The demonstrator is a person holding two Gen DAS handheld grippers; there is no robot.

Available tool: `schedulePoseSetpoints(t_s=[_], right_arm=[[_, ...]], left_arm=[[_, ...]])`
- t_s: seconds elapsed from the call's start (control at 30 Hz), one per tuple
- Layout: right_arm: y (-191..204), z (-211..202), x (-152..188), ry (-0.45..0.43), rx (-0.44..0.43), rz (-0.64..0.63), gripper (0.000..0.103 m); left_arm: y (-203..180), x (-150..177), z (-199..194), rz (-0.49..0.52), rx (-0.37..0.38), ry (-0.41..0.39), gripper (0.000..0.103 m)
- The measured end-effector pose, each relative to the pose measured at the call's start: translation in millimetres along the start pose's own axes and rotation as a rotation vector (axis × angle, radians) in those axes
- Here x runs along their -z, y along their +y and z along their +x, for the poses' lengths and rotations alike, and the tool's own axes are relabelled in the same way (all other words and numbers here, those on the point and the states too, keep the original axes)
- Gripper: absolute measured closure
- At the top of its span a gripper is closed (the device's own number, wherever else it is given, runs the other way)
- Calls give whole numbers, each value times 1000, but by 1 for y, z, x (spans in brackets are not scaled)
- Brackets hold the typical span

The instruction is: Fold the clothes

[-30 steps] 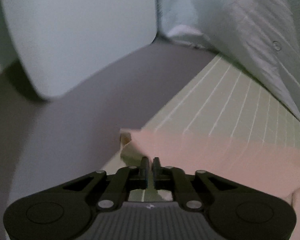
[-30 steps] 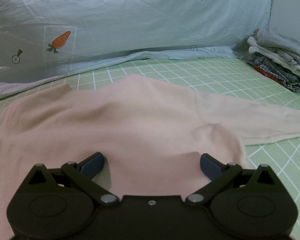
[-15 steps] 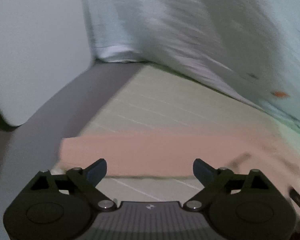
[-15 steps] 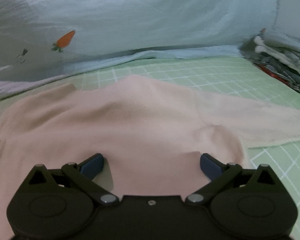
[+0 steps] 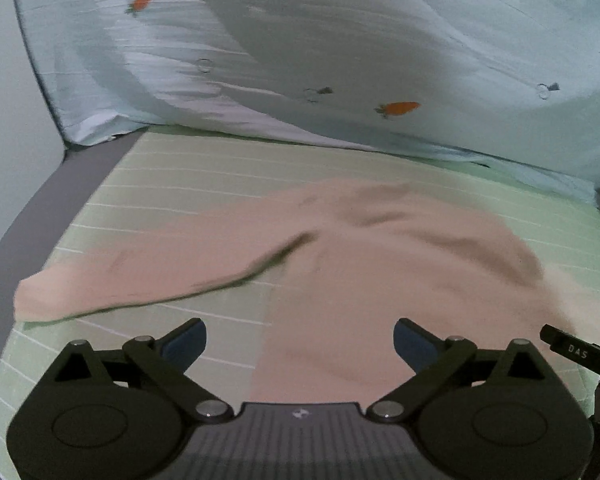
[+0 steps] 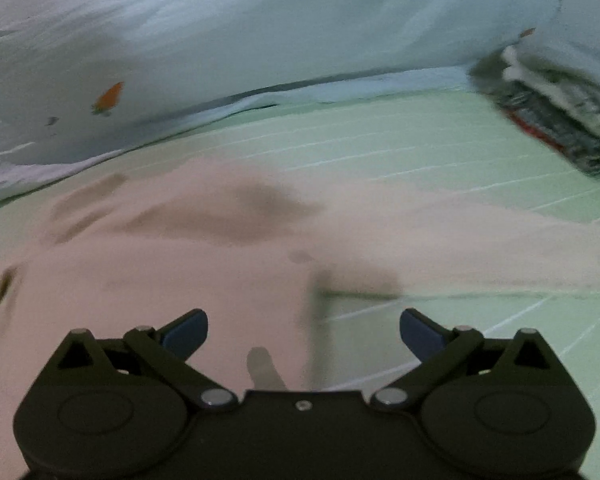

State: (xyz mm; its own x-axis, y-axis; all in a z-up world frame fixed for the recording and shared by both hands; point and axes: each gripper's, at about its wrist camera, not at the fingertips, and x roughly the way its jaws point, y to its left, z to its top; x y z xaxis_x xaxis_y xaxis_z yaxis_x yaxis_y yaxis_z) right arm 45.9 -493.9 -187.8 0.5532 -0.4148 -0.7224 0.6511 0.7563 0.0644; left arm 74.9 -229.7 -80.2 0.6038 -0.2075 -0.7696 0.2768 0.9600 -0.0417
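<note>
Left wrist view: the pink top (image 5: 400, 264) lies spread out flat on the green sheet (image 5: 188, 168) with white lines.
Left sleeve: one long sleeve (image 5: 140, 276) sticks out to the left, and its end lies near the edge of the sheet.
Body of the top: it is wide and soft, with a few small bumps and folds, and it looks blurry.
Left gripper (image 5: 299, 342): its two blue fingertips are spread wide apart and hold nothing. It hangs over the near edge of the top.
Blanket: a pale blue blanket (image 5: 340, 48) with little orange carrots is piled up behind the top.
Right wrist view: the pink top (image 6: 172, 256) fills the left and middle, lying flat on the green sheet (image 6: 440, 152).
Right sleeve: the other sleeve (image 6: 500, 252) points out to the right and looks paler.
Right gripper (image 6: 303, 332): its fingers are wide apart too, with nothing between them. It hangs over the bottom edge of the top.
Pile of clothes: a stack of folded clothes (image 6: 556, 120) sits far off on the right, well apart from the top.
</note>
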Motion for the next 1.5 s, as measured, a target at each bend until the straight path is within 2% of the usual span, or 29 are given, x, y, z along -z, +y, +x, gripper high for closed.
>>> schedulePoseSetpoints(t_s=[0.2,0.33,0.43,0.57,0.67,0.83,0.97,1.03,1.07,1.1,1.13,1.2,1.27,1.37,1.4,1.47,1.5], right_arm=[[-32,18,-36,-45,16,-41,0],[-29,46,-64,-55,-13,-114,0],[-23,71,-87,-41,-48,-163,0],[-7,109,-112,-4,-141,-245,4],[3,135,-123,41,-241,-295,16],[14,153,-129,94,-443,-305,26],[28,158,-131,112,-518,-388,37],[35,159,-128,110,-526,-466,55],[38,158,-127,108,-534,-498,58],[41,158,-126,107,-542,-530,66],[42,156,-125,101,-551,-541,82],[43,155,-124,90,-550,-557,94],[41,151,-125,53,-530,-567,97],[22,144,-142,-52,-441,-493,98],[13,144,-149,-77,-406,-433,98],[-4,153,-158,-67,-384,-310,99],[-5,158,-155,-51,-364,-299,98]], left_arm=[[-39,-7,14,10,35,-11,0],[-52,-21,36,-8,30,-2,0],[-55,-32,59,-35,-4,26,0],[-50,-44,94,-71,-64,80,0],[-43,-49,123,-88,-101,140,0],[-39,-52,155,-74,-133,198,0],[-40,-47,170,-44,-137,243,0],[-40,-42,176,-39,-135,266,0],[-41,-40,178,-40,-134,276,0],[-41,-38,179,-42,-135,284,0],[-42,-36,181,-45,-136,291,0],[-40,-33,182,-58,-134,295,0],[-38,-32,181,-72,-131,295,0],[-36,-31,179,-84,-128,290,0],[-35,-30,178,-85,-128,285,0],[-37,-30,179,-86,-130,275,0],[-38,-30,179,-86,-131,274,0]])
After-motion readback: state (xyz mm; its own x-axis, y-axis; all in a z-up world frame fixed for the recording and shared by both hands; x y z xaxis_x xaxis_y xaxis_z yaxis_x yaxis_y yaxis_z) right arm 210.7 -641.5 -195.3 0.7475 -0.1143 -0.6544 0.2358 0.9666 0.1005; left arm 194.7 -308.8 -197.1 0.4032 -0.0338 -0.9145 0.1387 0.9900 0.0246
